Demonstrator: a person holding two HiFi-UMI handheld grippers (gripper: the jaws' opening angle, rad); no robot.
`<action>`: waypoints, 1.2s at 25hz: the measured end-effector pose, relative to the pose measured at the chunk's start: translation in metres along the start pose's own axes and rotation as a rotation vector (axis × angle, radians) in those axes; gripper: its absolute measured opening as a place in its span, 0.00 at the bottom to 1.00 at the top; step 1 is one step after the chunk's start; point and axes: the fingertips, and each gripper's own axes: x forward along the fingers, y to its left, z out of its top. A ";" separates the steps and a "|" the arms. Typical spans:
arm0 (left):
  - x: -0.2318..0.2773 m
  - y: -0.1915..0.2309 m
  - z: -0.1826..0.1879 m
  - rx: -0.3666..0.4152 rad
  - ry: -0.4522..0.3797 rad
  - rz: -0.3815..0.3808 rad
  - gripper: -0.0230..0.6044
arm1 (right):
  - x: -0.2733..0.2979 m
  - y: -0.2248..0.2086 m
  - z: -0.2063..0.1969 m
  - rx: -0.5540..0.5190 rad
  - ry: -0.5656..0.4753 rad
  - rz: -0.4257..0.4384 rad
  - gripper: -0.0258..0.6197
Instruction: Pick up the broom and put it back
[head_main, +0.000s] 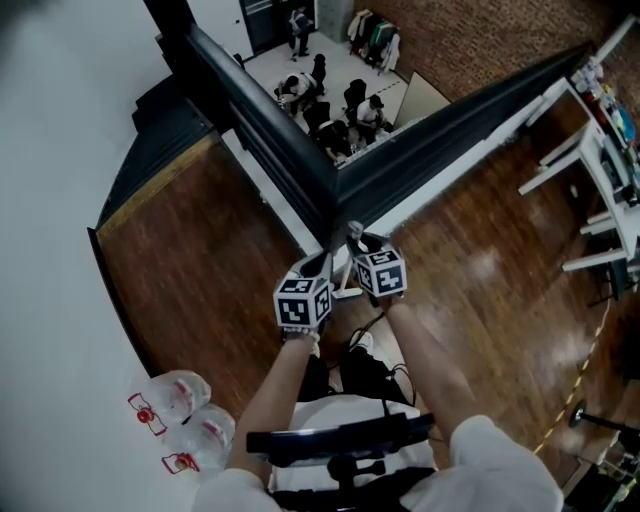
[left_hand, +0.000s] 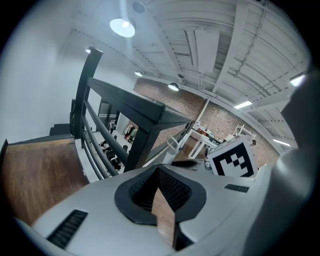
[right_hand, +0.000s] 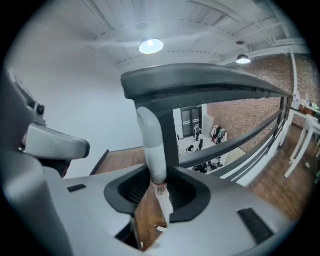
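Note:
The broom shows as a pale grey handle (right_hand: 151, 150) standing upright between my right gripper's (right_hand: 152, 202) jaws, in front of the black railing post. That gripper is shut on the handle, low on the grey sleeve. In the head view the handle's top (head_main: 353, 231) pokes up just beyond the right gripper (head_main: 360, 245), close to the railing corner. The broom's head is hidden. My left gripper (head_main: 322, 264) hangs beside it at the left. Its jaws (left_hand: 162, 202) stand a little apart with only floor showing between them. From there the handle's looped end (left_hand: 172, 145) is seen ahead.
A black railing (head_main: 290, 150) forms a corner right ahead, with people on a lower floor (head_main: 335, 110) beyond it. White tables (head_main: 600, 180) stand at the right. Two large water bottles (head_main: 190, 420) lie at the lower left by the white wall. The floor is dark wood.

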 end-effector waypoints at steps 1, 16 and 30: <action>-0.003 -0.003 0.000 0.005 -0.003 -0.004 0.03 | -0.007 0.003 -0.004 -0.008 -0.006 0.000 0.25; -0.047 -0.067 -0.006 0.083 -0.044 -0.088 0.03 | -0.157 0.020 -0.019 -0.035 -0.156 -0.018 0.24; -0.101 -0.131 0.096 0.232 -0.259 -0.144 0.03 | -0.286 0.046 0.128 -0.074 -0.468 -0.043 0.23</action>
